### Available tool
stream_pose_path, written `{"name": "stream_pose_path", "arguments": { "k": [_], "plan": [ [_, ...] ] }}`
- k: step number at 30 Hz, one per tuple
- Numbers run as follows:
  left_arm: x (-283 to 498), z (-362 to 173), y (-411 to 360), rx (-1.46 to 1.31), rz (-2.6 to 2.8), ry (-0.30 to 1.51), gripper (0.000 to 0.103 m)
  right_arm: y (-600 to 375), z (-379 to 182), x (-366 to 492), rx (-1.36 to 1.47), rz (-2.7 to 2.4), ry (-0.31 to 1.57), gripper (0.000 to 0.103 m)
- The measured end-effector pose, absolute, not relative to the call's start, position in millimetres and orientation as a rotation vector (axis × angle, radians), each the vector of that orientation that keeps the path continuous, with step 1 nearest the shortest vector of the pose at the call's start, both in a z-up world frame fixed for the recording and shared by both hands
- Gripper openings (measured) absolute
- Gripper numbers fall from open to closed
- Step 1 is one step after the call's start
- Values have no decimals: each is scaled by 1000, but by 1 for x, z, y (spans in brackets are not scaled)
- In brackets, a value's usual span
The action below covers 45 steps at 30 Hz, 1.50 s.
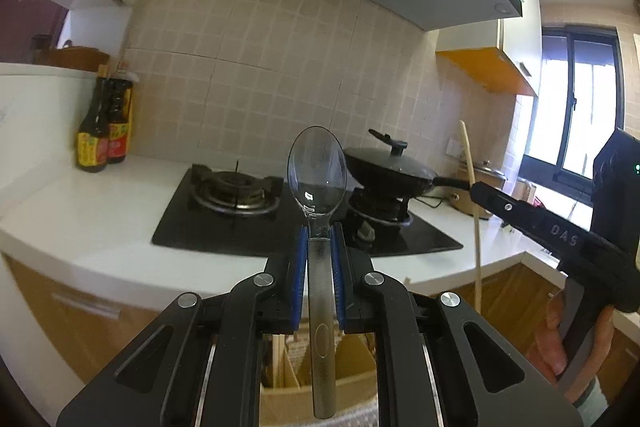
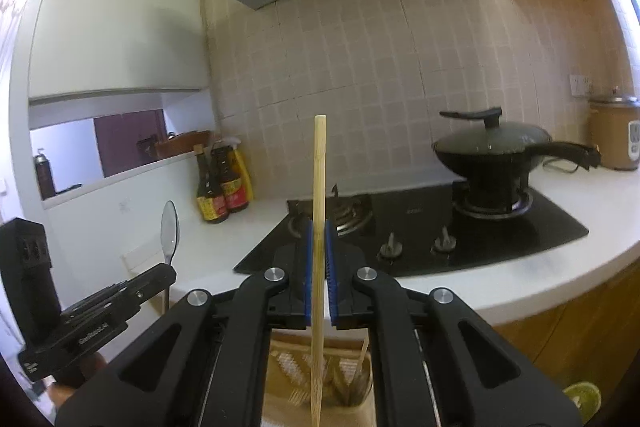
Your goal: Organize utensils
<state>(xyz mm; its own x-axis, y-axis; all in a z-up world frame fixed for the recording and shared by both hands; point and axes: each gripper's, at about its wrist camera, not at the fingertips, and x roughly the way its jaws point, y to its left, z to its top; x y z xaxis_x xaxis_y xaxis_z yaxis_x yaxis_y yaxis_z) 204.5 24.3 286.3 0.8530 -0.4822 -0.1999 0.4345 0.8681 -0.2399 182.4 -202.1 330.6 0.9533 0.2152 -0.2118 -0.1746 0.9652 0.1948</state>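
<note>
— What have you got hold of?

— My left gripper [image 1: 319, 247] is clamped on a clear plastic spoon [image 1: 317, 171], bowl upright above the blue pads, handle hanging down between them. My right gripper [image 2: 319, 259] is closed on a single bamboo chopstick [image 2: 319, 187], also standing vertical.

— How are your hands set?

— Both are raised side by side in front of the stove [image 2: 420, 227], fingers aimed at the tiled wall. My right hand [image 1: 560, 343] wraps its grip.

— Any writing?

— "DAS" on the right gripper's arm. The sauce bottles [image 1: 102, 131] carry red-and-yellow labels I cannot read.
</note>
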Motion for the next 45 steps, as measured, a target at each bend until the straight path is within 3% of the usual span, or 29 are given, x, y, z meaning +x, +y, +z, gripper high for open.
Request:
{"name": "stream_pose_path", "arguments": {
  "k": [22,25,29,30,32,33,40,45],
  "plan": [
    [257,205,23,-197,-386,209,11,-187,247,223,137,148,212,5],
    [247,202,30,-207,-400,214,34,-194,242,210,174,141,232,8],
    [230,205,39,-214,-424,232,43,-204,239,188,203,133,260,17],
    [223,206,42,-211,-426,233,47,-205,238,179,206,131,266,22],
    [208,206,48,-214,-434,238,55,-205,236,163,201,121,278,49],
    [203,206,50,-215,-436,242,59,-204,235,156,196,114,279,54],
    [157,209,66,-228,-450,270,65,-187,224,108,171,130,344,54],
    [119,214,69,-203,-453,252,78,-171,221,71,144,137,343,54]
  ]
}}
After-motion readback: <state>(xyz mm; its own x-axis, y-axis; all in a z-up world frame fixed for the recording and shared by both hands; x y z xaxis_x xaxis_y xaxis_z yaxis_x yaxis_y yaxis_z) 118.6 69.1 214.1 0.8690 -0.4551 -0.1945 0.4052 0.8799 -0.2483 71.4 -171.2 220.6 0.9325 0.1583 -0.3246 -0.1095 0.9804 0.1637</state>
